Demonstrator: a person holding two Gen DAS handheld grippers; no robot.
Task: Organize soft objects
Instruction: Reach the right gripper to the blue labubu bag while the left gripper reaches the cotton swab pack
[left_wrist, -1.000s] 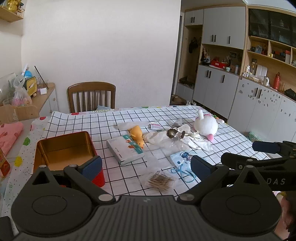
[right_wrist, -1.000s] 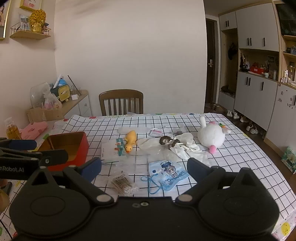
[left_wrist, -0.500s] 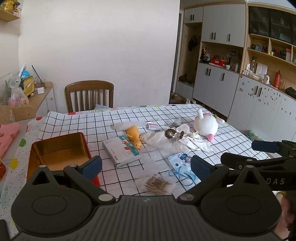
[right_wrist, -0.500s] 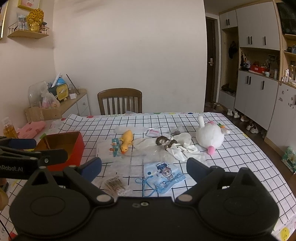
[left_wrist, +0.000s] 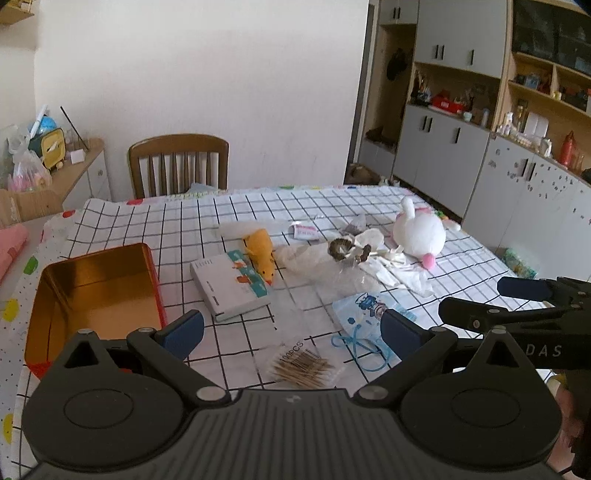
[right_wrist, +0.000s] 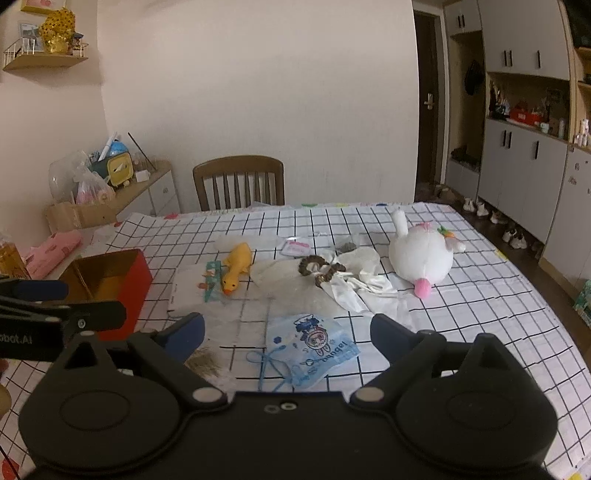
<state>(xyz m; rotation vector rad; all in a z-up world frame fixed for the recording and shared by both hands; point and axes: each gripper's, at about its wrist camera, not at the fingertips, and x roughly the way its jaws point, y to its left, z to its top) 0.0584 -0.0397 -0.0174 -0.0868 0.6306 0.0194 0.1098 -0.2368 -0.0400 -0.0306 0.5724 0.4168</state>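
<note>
I held my left gripper (left_wrist: 291, 332) and right gripper (right_wrist: 287, 332) with jaws spread wide, empty, above the table (right_wrist: 480, 314). Just ahead lay a blue pouch (right_wrist: 314, 343); farther ahead the duck (right_wrist: 236, 267), with the white plush (right_wrist: 421, 254) ahead to the right and the tin (left_wrist: 92, 280) to the left.
</note>
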